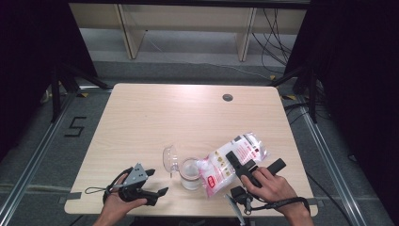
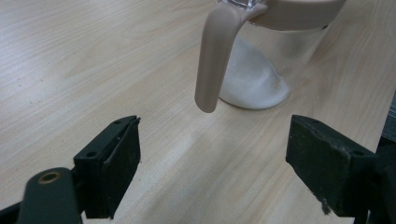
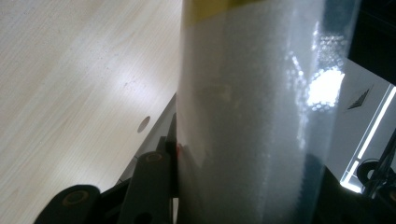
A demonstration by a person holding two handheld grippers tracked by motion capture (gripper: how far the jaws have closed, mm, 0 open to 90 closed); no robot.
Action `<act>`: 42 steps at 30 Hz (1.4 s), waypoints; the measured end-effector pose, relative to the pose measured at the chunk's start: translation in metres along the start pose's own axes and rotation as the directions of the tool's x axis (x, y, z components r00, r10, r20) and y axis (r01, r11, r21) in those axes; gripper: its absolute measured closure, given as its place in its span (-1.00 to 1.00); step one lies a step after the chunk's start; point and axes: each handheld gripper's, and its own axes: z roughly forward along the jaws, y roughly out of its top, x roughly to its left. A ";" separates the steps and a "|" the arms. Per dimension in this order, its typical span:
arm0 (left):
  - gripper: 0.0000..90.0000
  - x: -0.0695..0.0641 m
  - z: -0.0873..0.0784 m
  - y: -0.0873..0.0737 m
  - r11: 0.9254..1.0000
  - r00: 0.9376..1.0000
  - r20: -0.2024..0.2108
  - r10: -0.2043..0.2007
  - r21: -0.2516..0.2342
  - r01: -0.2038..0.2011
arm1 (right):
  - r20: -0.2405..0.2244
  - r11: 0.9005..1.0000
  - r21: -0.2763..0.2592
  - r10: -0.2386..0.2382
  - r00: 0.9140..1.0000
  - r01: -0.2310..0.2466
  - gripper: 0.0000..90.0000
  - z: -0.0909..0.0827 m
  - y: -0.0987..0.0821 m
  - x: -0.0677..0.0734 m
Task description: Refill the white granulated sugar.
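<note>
Print on the bag (image 1: 234, 157), red and white, is too small to be read. Bag is clamped in the right claw (image 1: 241, 165), tipped over the jar (image 1: 190, 173) on the bench (image 1: 155, 117); left claw (image 1: 157, 182) is held open, empty.

place: lab | evidence: black curtains (image 1: 28, 70), tripods (image 1: 63, 80), floor rails (image 1: 33, 160)

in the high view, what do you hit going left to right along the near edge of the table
left gripper → open lid → jar → bag → right gripper
</note>
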 end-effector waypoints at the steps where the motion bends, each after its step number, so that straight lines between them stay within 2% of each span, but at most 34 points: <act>1: -0.61 0.000 0.000 0.000 1.000 1.000 0.000 0.000 0.000 0.000 | -0.001 1.000 -0.001 0.000 1.000 0.000 0.47 0.000 0.000 0.000; 22: -0.61 0.000 0.000 0.000 1.000 1.000 0.000 0.004 0.003 -0.004 | -0.002 1.000 -0.004 0.006 1.000 -0.006 0.48 0.000 0.000 0.000; 26: -0.61 0.002 -0.001 0.000 1.000 1.000 -0.003 0.016 0.006 -0.016 | -0.002 1.000 -0.008 0.010 1.000 -0.010 0.48 0.000 0.000 0.000; 32: -0.61 0.000 -0.001 0.000 1.000 1.000 -0.005 0.000 0.003 0.000 | -0.003 1.000 -0.008 0.008 1.000 -0.008 0.48 0.000 0.000 0.000; 35: -0.61 0.002 -0.001 0.000 1.000 1.000 -0.005 0.017 0.008 -0.017 | -0.003 1.000 -0.008 0.009 1.000 -0.009 0.48 0.000 0.000 0.000; 37: -0.61 0.001 0.000 0.000 1.000 1.000 0.003 0.002 -0.005 -0.002 | -0.005 1.000 -0.008 0.011 1.000 -0.011 0.48 0.000 0.000 -0.001; 38: -0.61 0.000 0.000 0.000 1.000 1.000 -0.005 -0.001 0.003 0.001 | -0.004 1.000 -0.008 0.011 1.000 -0.011 0.48 0.000 0.000 -0.001; 42: -0.61 0.000 0.000 0.000 1.000 1.000 0.005 -0.002 -0.006 0.002 | -0.005 1.000 -0.011 0.010 1.000 -0.011 0.48 -0.001 0.000 -0.001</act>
